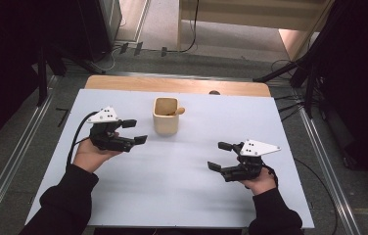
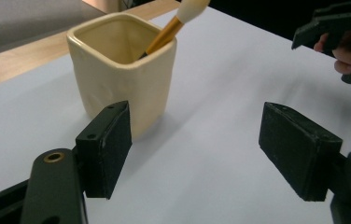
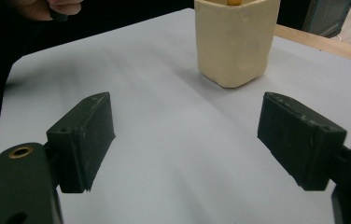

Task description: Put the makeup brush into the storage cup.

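High view: a white sheet point(image 1: 172, 176) covers most of a wooden table point(image 1: 177, 84), whose bare wood shows as a strip along the far edge. A cream square-sided ceramic cup point(image 1: 166, 116) stands upright on the sheet, toward the far middle, and a brush point(image 1: 177, 111) with a golden-orange handle leans inside it, its pale tip poking out over the cup's right rim. The left gripper point(image 1: 135, 131) is held in the person's left hand point(image 1: 90, 154) just left of the cup, its jaws spread wide and pointing right, the far jaw close to the cup's left wall but not touching. The right gripper point(image 1: 220, 156) sits in the right hand point(image 1: 260, 183) nearer the person and well apart from the cup, jaws likewise spread wide, pointing left, with nothing between them. Both dark sleeves come in from the bottom edge. In the left gripper view the cup point(image 2: 122, 70) stands just beyond the left jaw, the brush point(image 2: 176, 23) slanting up out of its far corner, and the other gripper shows farther off at the upper right. In the right gripper view the cup point(image 3: 234, 39) stands on the sheet point(image 3: 173, 154) beyond the open gap between the jaws, somewhat toward the right jaw.
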`<action>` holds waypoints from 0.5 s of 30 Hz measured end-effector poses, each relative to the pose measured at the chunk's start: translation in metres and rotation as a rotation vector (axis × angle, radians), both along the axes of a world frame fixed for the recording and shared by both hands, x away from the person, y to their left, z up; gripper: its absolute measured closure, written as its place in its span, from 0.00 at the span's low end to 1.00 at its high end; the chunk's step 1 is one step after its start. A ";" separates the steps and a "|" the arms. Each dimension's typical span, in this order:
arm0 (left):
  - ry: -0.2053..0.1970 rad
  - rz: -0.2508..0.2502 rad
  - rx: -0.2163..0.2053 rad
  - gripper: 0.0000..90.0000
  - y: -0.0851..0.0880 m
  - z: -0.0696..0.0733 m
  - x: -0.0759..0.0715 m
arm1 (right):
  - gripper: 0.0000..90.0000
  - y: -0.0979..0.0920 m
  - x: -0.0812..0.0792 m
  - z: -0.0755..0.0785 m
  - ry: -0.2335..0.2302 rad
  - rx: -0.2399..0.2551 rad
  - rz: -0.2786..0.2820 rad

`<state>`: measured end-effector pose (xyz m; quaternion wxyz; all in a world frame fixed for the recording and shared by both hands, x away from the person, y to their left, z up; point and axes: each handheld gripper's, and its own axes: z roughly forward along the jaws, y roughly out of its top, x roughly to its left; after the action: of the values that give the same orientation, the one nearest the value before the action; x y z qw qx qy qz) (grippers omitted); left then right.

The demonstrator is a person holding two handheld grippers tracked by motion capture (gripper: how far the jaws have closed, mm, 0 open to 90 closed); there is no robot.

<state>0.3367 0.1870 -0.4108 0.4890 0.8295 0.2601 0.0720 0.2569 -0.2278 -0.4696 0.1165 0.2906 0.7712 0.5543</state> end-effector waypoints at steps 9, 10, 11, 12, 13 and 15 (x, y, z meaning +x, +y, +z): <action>0.000 -0.010 -0.013 0.28 0.006 -0.006 -0.014 | 0.22 -0.002 -0.001 0.001 0.008 0.006 -0.010; -0.003 -0.011 -0.015 0.28 0.008 -0.007 -0.015 | 0.22 -0.002 -0.001 0.001 0.007 0.006 -0.010; -0.003 -0.005 -0.019 0.28 0.009 -0.009 -0.017 | 0.22 -0.002 -0.001 0.001 0.003 0.007 -0.012; -0.003 -0.007 -0.017 0.28 0.010 -0.009 -0.018 | 0.22 -0.003 -0.001 0.001 0.003 0.008 -0.011; -0.004 -0.004 -0.017 0.28 0.012 -0.010 -0.019 | 0.22 -0.003 -0.001 0.001 0.003 0.008 -0.010; -0.009 -0.004 -0.015 0.28 0.014 -0.011 -0.022 | 0.22 -0.004 -0.001 0.001 0.004 0.005 -0.014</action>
<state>0.3142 0.2013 -0.4221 0.4967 0.8259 0.2567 0.0729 0.2561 -0.2313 -0.4686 0.1182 0.2970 0.7682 0.5547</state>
